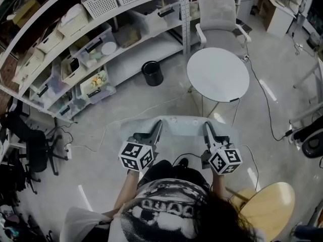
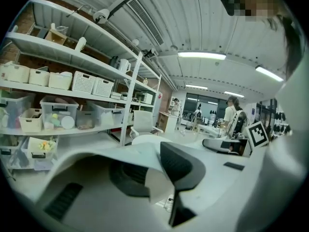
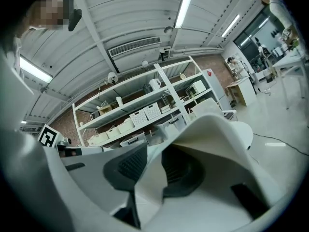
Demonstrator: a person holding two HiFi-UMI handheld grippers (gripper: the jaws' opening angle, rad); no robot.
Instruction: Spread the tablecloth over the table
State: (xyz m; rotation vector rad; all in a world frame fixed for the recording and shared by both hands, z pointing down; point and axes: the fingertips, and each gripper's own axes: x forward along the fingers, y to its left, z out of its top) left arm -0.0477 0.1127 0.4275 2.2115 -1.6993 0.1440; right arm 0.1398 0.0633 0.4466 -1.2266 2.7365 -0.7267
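Note:
A round white table stands on the floor ahead of me. I hold a white tablecloth in the air before it, stretched flat between both grippers. My left gripper is shut on the cloth's left edge, and my right gripper is shut on its right edge. In the left gripper view a fold of the tablecloth is pinched between the dark pads of the left gripper. The right gripper view shows the right gripper clamped the same way on the tablecloth. The table top is bare.
A grey armchair stands behind the table. Long shelves with bins run along the left, with a black waste bin beside them. A yellow wooden seat is close at my right. Cables trail over the floor.

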